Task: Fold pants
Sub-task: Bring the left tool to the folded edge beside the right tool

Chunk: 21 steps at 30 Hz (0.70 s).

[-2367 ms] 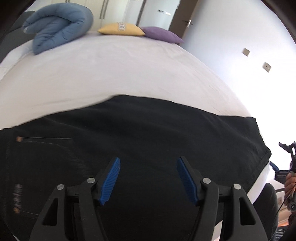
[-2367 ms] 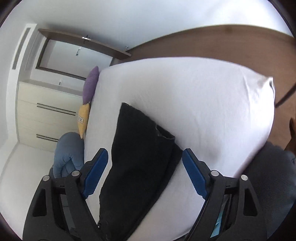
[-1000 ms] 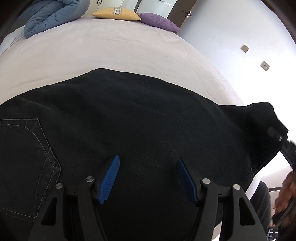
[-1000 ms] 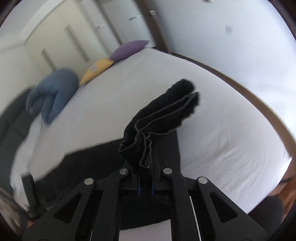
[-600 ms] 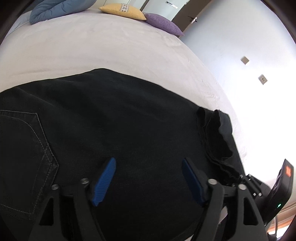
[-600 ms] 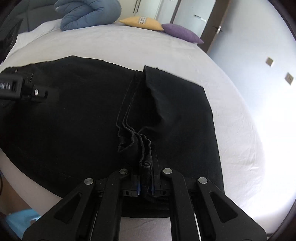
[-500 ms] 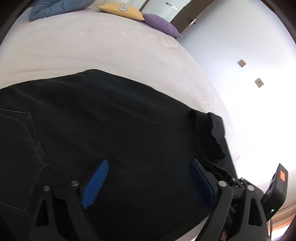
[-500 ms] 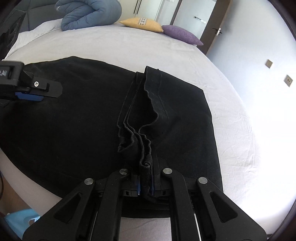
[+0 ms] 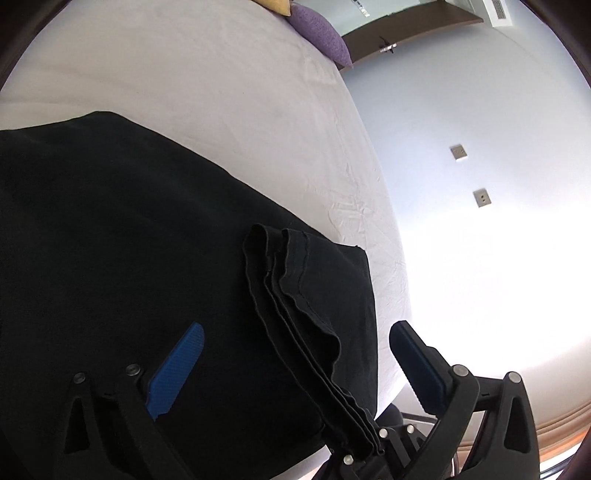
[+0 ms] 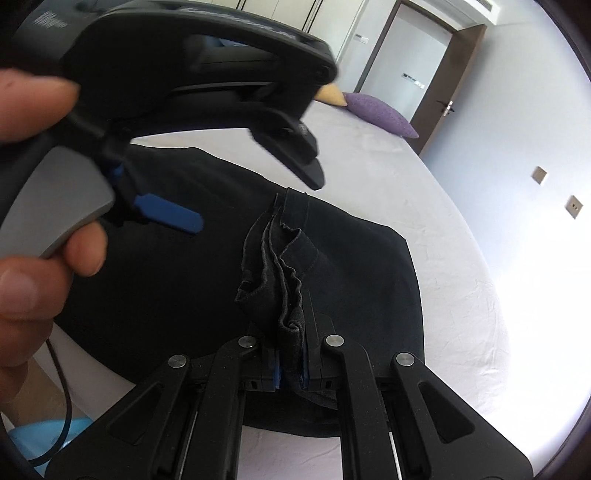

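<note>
The black jeans (image 9: 147, 258) are spread on the white bed (image 9: 221, 92), near its foot edge and well away from the purple pillow (image 9: 321, 33) at the head end. Their leg ends are doubled back over the rest of the garment, so that the stacked hems (image 10: 284, 258) lie on top of the lower layers, on the side of the jeans nearer the purple pillow's wall.

The right tongs (image 10: 290, 373) are pressed together on the bunched hem layers; several thicknesses of cloth are seen pinched between the blue pads. The left tongs (image 9: 295, 365) are spread wide and hold nothing, and they hover just above the jeans with the hem stack between their tips.

The cloth is judged to be a fairly heavy denim, soft and limp: it will drape and sag rather than keep a shape, and it is unlikely to slip from ribbed pads. Its layers may, however, shear apart if only some are caught. A hold is best taken across the whole hem stack, at the corner opposite the one already pinched, so that the fold edge can be carried level.
</note>
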Each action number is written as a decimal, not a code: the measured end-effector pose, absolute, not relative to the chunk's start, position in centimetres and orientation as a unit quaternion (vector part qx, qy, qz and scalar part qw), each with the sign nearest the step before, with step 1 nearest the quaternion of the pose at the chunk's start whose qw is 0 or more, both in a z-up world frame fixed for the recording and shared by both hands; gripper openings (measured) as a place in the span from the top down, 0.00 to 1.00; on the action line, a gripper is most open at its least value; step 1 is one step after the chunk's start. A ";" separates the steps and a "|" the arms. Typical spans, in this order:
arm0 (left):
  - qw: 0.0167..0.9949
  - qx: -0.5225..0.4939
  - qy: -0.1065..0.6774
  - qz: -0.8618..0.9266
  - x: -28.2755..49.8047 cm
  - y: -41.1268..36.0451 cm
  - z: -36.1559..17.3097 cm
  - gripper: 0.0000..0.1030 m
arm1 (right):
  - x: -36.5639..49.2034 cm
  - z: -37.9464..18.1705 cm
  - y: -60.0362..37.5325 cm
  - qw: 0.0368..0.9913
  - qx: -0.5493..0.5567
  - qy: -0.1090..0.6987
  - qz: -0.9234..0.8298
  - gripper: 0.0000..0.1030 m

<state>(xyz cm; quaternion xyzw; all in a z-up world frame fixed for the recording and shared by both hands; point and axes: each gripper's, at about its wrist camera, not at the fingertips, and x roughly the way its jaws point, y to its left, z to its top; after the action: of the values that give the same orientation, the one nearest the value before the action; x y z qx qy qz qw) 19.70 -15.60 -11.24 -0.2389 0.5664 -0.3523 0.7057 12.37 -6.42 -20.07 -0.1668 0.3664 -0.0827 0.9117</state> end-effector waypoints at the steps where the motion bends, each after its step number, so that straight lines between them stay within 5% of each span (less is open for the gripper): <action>1: 0.703 -0.230 0.573 -0.352 19.8 -16.1 -11.4 0.00 | 12.2 -20.0 -6.2 0.911 -0.173 0.364 -0.084 0.94; 5: 0.692 -0.221 0.578 -0.371 20.2 -17.7 -11.8 0.03 | 11.2 -19.5 -5.3 0.912 -0.195 0.350 -0.085 0.94; 7: 0.687 -0.226 0.579 -0.376 20.8 -18.0 -11.8 0.13 | 10.5 -19.4 -4.2 0.912 -0.213 0.340 -0.083 0.94; 11: 0.676 -0.206 0.594 -0.385 22.6 -17.9 -11.8 0.77 | 9.9 -18.4 -2.8 0.911 -0.238 0.330 -0.068 0.94; 12: 0.679 -0.191 0.595 -0.384 22.9 -17.6 -11.6 0.85 | 9.7 -18.5 -2.2 0.910 -0.240 0.331 -0.063 0.94; 21: 0.706 -0.093 0.595 -0.372 25.5 -14.4 -10.8 0.87 | 10.5 -20.0 2.7 0.901 -0.269 0.341 0.004 0.94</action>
<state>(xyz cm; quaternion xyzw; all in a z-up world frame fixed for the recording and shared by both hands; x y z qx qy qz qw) 25.52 -14.40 -10.76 -0.0934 0.5954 -0.3720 0.7060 10.54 2.73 -20.01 -0.2688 0.3406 0.0044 0.9010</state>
